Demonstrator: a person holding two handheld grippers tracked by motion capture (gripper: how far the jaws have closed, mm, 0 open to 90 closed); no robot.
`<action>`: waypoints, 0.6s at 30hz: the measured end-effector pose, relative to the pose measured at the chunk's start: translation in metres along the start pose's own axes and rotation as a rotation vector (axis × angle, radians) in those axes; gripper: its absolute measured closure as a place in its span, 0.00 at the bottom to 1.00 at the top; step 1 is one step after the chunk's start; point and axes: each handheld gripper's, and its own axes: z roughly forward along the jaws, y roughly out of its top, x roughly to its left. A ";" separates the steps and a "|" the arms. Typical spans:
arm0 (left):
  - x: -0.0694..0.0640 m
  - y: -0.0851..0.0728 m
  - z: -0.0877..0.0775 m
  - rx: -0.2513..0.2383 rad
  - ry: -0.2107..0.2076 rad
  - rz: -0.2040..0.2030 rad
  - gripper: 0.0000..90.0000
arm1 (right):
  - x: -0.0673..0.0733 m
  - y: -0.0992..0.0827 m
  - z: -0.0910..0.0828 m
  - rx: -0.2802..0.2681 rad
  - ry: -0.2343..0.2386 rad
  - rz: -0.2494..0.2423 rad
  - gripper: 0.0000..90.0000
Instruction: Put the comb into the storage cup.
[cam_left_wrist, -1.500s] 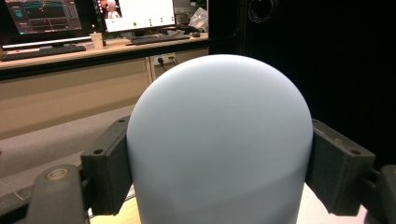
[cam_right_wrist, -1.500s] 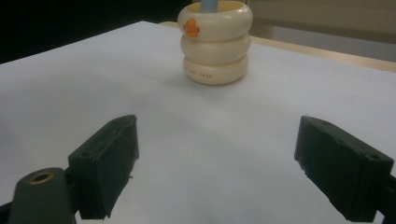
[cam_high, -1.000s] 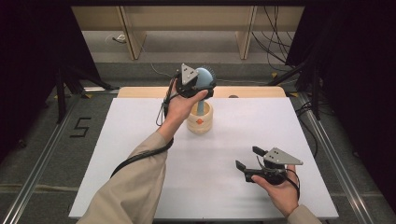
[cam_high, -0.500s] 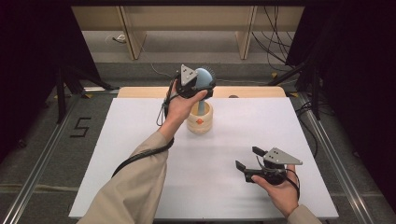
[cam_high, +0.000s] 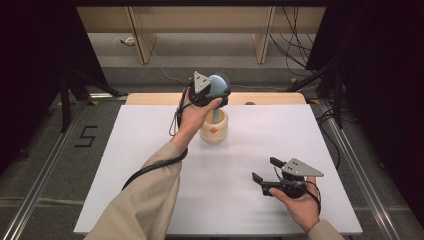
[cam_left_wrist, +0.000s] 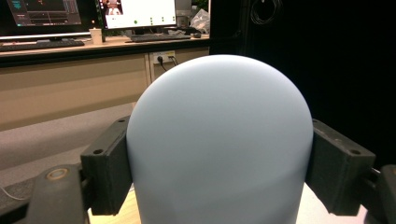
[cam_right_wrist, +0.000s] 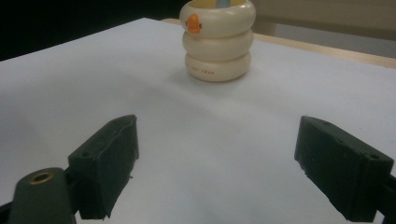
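The left gripper (cam_high: 216, 90) is clamping its jaws on the rounded pale blue brush head (cam_left_wrist: 219, 140), holding it upright near the middle of the white table's (cam_high: 150, 150) far edge. The brush's stem is standing in the cream ringed holder (cam_high: 214, 128) directly below. The right gripper (cam_high: 267, 172) is resting near the table's near right corner, jaws spread wide and grasping nothing.
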 end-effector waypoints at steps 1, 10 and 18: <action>0.000 -0.001 0.000 0.000 0.000 0.000 0.21 | 0.000 0.000 0.000 0.000 0.000 0.001 0.16; 0.001 -0.005 0.001 0.002 0.000 -0.001 0.21 | 0.000 0.000 0.000 0.000 0.000 -0.001 0.16; 0.001 -0.008 0.003 0.000 -0.001 -0.010 0.21 | 0.000 0.000 0.000 0.003 0.000 -0.004 0.16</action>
